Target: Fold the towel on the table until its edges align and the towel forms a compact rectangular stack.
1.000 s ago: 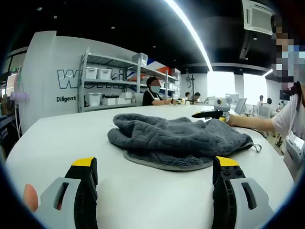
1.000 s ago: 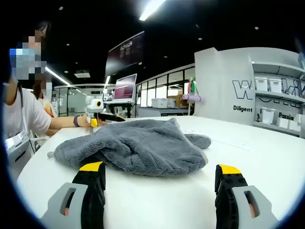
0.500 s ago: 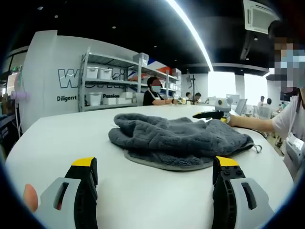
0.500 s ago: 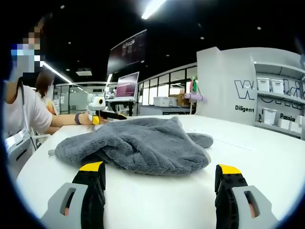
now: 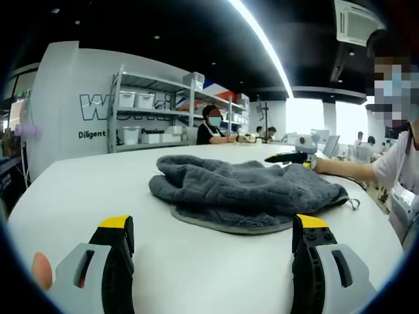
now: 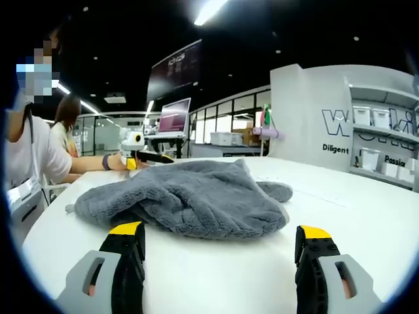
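Grey towel [image 5: 245, 193] lies crumpled on white table [image 5: 85, 190], unfolded. Left gripper [image 5: 213, 252] jaws wide, empty; towel straight ahead, just beyond jaw tips, long axis crosswise to jaws. Right gripper [image 6: 219, 258] jaws wide, empty; towel [image 6: 186, 199] ahead, nearer left jaw, heap reaching close to tips. Right gripper seems slightly nearer. Left gripper view shows flat bottom edge under heap; right gripper view shows loose corner poking out toward right jaw.
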